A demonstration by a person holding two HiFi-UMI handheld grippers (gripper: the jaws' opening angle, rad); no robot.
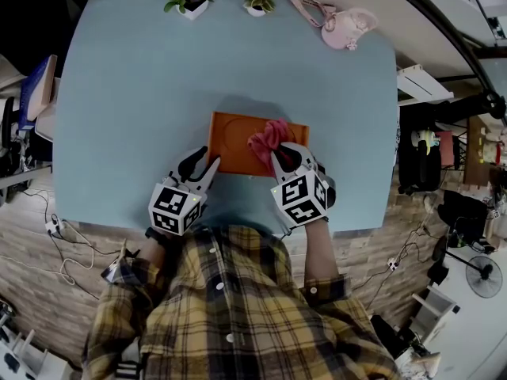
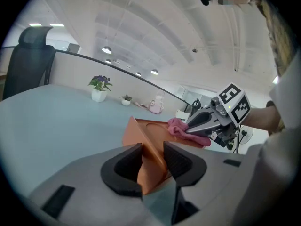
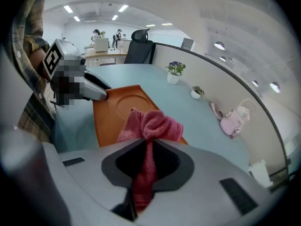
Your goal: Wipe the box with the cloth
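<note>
In the head view, with the left gripper (image 1: 203, 165) jaws clamped on the flat orange box (image 1: 234, 142), the pink cloth (image 1: 268, 135) clamped in the right gripper (image 1: 284, 158) jaws should be dragged flat.

No readable words, brand names, labels or numbers are showing anywhere in these views. The cube (image 1: 176, 210) on the left gripper (image 1: 203, 165) and the cube (image 1: 301, 199) on the right gripper (image 1: 279, 157) are displaying only black-and-white square marker patterns, which are not forming letters or digits.
</note>
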